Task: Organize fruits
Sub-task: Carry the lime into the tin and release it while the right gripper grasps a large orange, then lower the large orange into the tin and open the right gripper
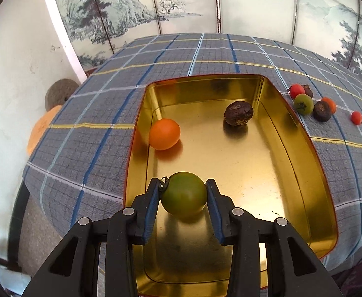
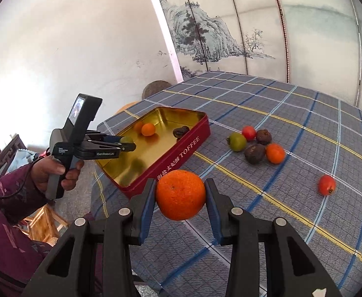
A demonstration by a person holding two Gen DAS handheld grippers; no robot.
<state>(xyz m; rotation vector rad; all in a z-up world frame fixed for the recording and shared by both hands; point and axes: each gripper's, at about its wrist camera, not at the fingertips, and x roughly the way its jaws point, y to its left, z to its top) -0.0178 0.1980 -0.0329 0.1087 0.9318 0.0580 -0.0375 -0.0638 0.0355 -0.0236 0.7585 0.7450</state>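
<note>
My left gripper is shut on a green tomato and holds it above the near end of the gold tin tray. An orange tomato and a dark wrinkled fruit lie in the tray. My right gripper is shut on an orange, held above the table in front of the red tin. The left gripper also shows there, over the tin. Loose fruits lie on the cloth to the right of the tin, with a red tomato apart.
The round table has a blue plaid cloth. A painted folding screen stands behind it. The loose fruit cluster sits right of the tray. A wooden stool stands below the table's left edge.
</note>
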